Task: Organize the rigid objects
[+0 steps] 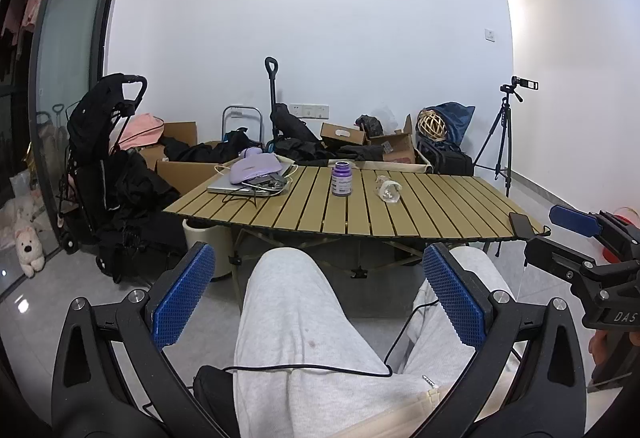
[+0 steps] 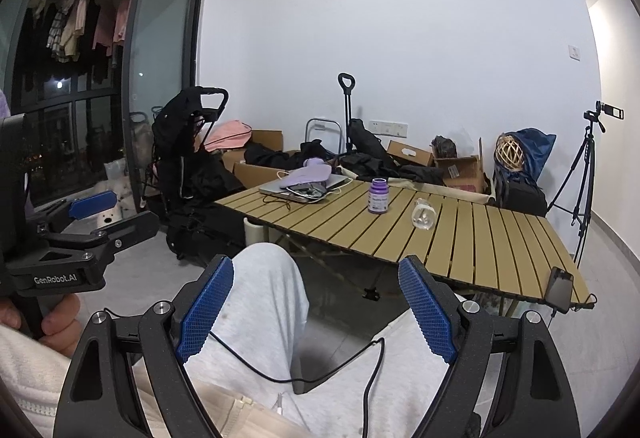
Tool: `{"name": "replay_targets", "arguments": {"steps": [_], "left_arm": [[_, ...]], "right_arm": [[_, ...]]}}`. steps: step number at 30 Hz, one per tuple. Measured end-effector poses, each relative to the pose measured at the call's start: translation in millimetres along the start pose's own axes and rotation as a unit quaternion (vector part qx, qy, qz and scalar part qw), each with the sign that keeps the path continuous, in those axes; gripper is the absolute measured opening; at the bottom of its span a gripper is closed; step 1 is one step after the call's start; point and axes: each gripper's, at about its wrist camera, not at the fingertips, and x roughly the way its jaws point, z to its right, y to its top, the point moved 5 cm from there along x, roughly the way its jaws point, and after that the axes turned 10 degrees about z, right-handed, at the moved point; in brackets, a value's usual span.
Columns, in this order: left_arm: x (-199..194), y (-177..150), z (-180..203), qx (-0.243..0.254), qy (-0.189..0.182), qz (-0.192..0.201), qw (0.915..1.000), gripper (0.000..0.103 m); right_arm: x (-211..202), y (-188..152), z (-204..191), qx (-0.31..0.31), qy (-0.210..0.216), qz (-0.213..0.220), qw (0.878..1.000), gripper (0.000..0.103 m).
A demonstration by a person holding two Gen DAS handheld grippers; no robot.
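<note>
small clear object [image 1: 387, 189] beside purple bottle [image 1: 342, 179], indistinct

A: What sort of place is this?

B: A lived-in room at home. Laundry [image 2: 76, 25] hangs on the balcony behind a sliding glass door [image 2: 160, 77], and a stroller [image 1: 100, 141] stands by the white wall.

A: Anything else?

B: Open cardboard boxes [image 1: 392, 145] and dark bags lie along the floor, a plush toy [image 1: 28, 250] sits by the door, and a slatted folding bench [image 1: 440, 205] carries a laptop [image 1: 240, 185]. A tripod [image 1: 504, 133] stands in the corner.
</note>
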Motion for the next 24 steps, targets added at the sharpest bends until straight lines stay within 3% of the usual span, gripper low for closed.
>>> {"name": "replay_targets", "arguments": {"steps": [24], "left_arm": [[-0.4, 1.0, -2.0, -0.002, 0.000, 0.000, 1.0000, 0.103]], "right_arm": [[4.0, 0.3, 3.1, 0.006, -0.001, -0.009, 1.000, 0.089]]}}
